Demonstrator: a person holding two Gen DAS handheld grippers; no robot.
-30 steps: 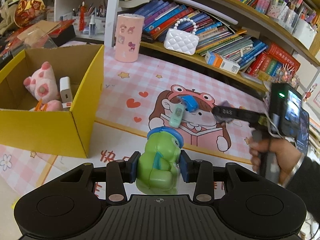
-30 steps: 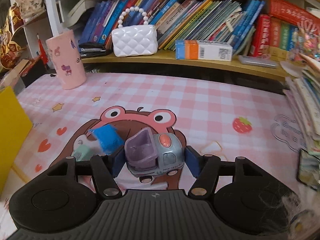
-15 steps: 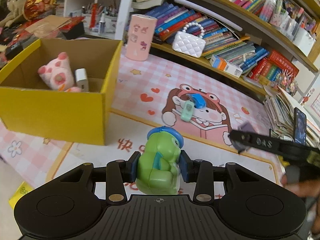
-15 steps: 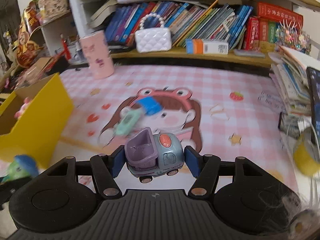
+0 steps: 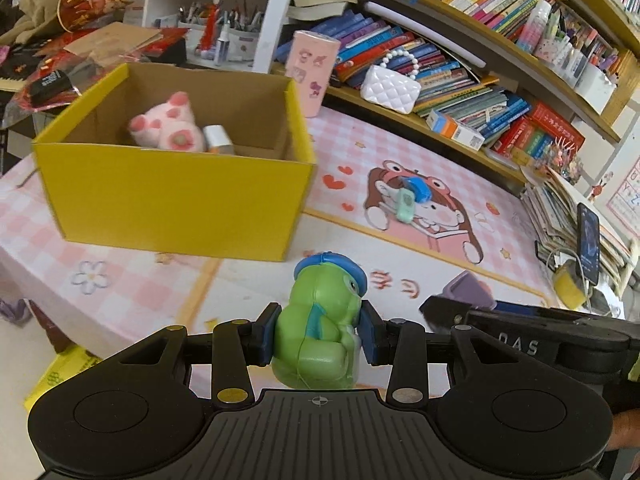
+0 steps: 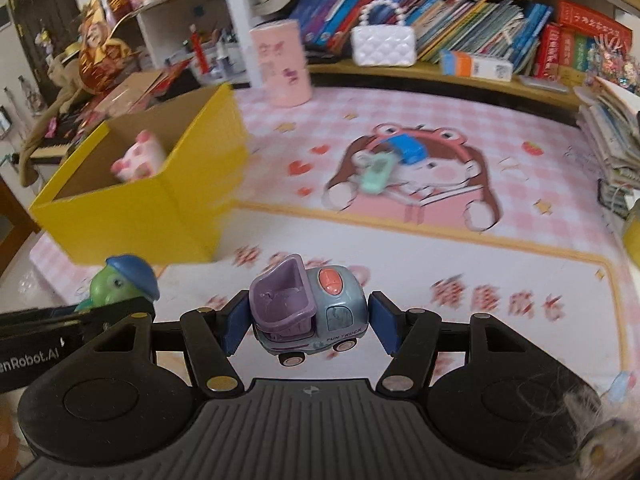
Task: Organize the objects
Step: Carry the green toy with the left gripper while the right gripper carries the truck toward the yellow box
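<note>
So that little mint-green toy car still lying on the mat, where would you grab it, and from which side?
Probably across its two long sides, coming down from above. The mint-green toy car lies low on the pink mat, so only its narrow width offers the tongs two opposite flanks. A blue toy sits right against its far end, so I'd close nearer the free end, clear of it.

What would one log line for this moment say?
left tool: shut on green turtle toy | right tool: shut on toy truck | yellow box: holds pink plush | mat: two small toys left

A green turtle toy (image 5: 318,336) with a blue cap and a grey-purple toy truck (image 6: 310,306) sit upright, held aloft.
</note>
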